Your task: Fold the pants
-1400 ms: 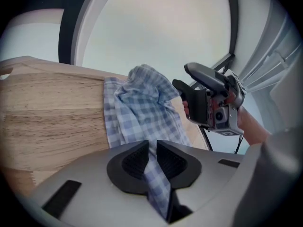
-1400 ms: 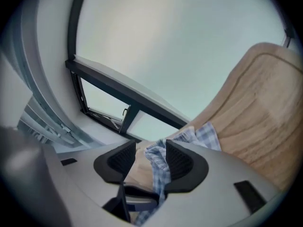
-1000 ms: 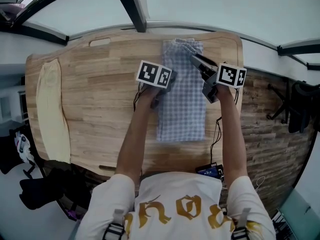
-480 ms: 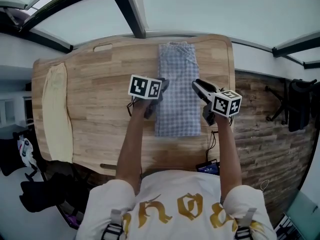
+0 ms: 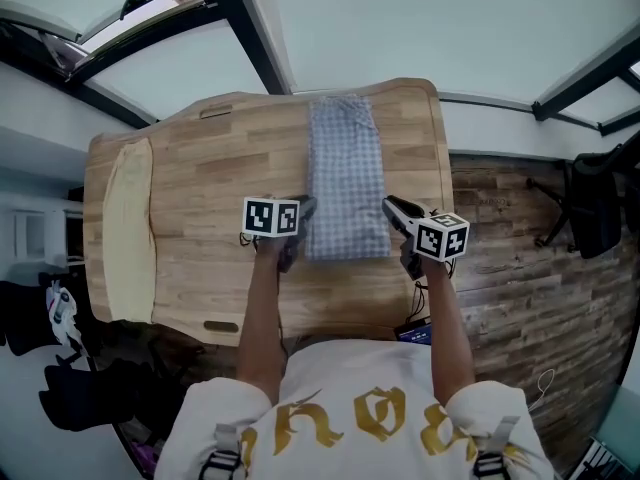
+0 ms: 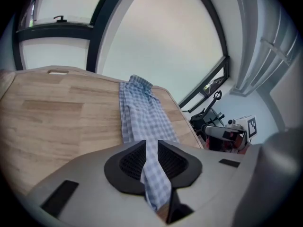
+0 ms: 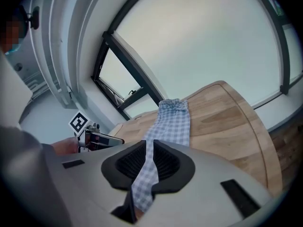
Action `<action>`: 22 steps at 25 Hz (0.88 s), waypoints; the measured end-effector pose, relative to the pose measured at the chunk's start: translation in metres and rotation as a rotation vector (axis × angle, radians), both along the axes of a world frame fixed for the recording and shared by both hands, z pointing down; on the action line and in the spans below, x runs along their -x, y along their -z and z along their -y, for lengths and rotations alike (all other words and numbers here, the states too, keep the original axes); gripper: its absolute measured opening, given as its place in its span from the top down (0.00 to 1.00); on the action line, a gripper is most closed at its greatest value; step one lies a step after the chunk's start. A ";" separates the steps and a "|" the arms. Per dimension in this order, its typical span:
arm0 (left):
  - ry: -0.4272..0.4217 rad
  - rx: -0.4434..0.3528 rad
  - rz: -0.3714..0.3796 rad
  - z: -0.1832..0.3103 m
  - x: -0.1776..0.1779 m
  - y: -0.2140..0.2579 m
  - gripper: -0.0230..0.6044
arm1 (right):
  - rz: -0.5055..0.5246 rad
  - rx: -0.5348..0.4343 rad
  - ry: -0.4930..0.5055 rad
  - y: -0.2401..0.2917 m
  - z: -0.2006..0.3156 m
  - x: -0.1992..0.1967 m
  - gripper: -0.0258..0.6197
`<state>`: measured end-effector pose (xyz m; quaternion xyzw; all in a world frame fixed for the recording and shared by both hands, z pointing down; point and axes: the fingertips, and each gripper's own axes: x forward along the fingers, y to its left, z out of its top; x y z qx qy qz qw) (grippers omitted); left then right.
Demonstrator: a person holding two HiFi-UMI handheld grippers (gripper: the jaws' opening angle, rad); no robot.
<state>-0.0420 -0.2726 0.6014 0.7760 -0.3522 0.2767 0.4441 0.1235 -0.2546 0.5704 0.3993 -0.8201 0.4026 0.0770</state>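
Our left gripper jaws were pinching the blue-checked cloth pants on the wooden surface, right gripper jaws had just closed on them too.

We've got our left arm and right arm out front, left gripper pinching the pants, right gripper jaws just closed in on them too, both angled down and away.

Soft, even daylight pours through the windows — shadows on the table are faint; fisheye bending curves every edge, and both gripper views darken at the corners.
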 end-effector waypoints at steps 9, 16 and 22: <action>0.042 0.031 0.020 -0.082 0.011 -0.016 0.82 | 0.043 0.101 0.043 -0.030 -0.085 0.004 0.74; 0.053 0.071 0.035 -0.113 0.014 -0.042 0.70 | -0.022 0.187 -0.015 -0.071 -0.105 -0.007 0.60; 0.071 0.069 0.046 -0.120 0.013 -0.059 0.64 | -0.068 0.247 0.001 -0.099 -0.118 -0.009 0.60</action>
